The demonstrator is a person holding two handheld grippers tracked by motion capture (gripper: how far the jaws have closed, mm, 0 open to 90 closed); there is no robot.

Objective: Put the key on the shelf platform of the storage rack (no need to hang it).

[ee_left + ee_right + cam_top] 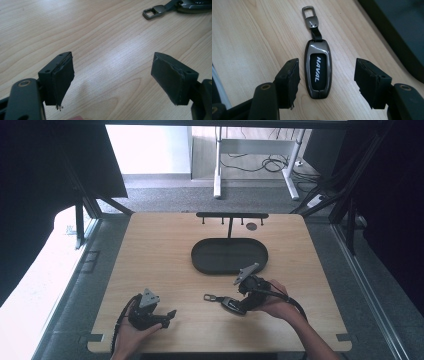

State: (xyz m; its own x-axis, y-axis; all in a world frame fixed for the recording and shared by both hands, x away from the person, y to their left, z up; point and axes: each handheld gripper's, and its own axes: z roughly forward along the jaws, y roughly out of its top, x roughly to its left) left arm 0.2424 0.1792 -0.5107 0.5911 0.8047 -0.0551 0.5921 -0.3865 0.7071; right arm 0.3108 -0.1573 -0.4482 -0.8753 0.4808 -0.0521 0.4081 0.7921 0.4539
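Note:
A dark grey key fob point(318, 70) marked HAVAL lies flat on the wooden table point(160, 250), its metal clasp point(310, 15) pointing away from my right gripper. My right gripper point(327, 72) is open, low over the table, one jaw on each side of the fob and neither touching it. In the high view the fob point(224, 301) lies near the front middle, with the right gripper point(236, 306) over its rear end. My left gripper point(169, 315) rests open at the front left, holding nothing. Its own view shows the open gripper point(112, 72) over bare wood and the fob's clasp point(155, 11) farther off.
A black oval tray point(200, 257) sits at the table's centre, just beyond the fob; its rim point(387, 32) shows at the right of the right gripper view. Behind it stands a black rack with small hooks point(231, 215) and a small dark disc point(251, 226).

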